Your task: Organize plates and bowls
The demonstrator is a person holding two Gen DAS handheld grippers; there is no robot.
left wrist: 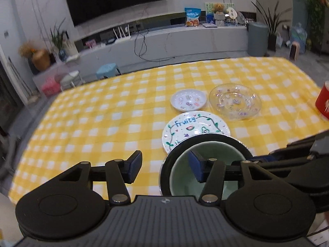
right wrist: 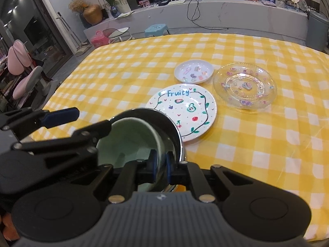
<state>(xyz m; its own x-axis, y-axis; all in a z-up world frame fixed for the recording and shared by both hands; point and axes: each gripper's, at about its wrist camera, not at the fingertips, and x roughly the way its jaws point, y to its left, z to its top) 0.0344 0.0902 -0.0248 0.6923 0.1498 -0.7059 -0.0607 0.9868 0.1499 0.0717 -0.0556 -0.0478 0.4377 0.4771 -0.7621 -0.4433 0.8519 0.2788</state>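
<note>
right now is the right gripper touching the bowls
Touching. The right wrist view shows the right gripper with its pads closed on the near rim of the black bowl; the green bowl sits inside it.

A pale green bowl (right wrist: pixel 131 135) is nested inside a black bowl (right wrist: pixel 156 117), both tilted above the "Fruity" painted plate (right wrist: pixel 185 113). A small white stickered dish (right wrist: pixel 193 71) and a clear glass plate (right wrist: pixel 244 86) are set just beyond, side by side.
</note>
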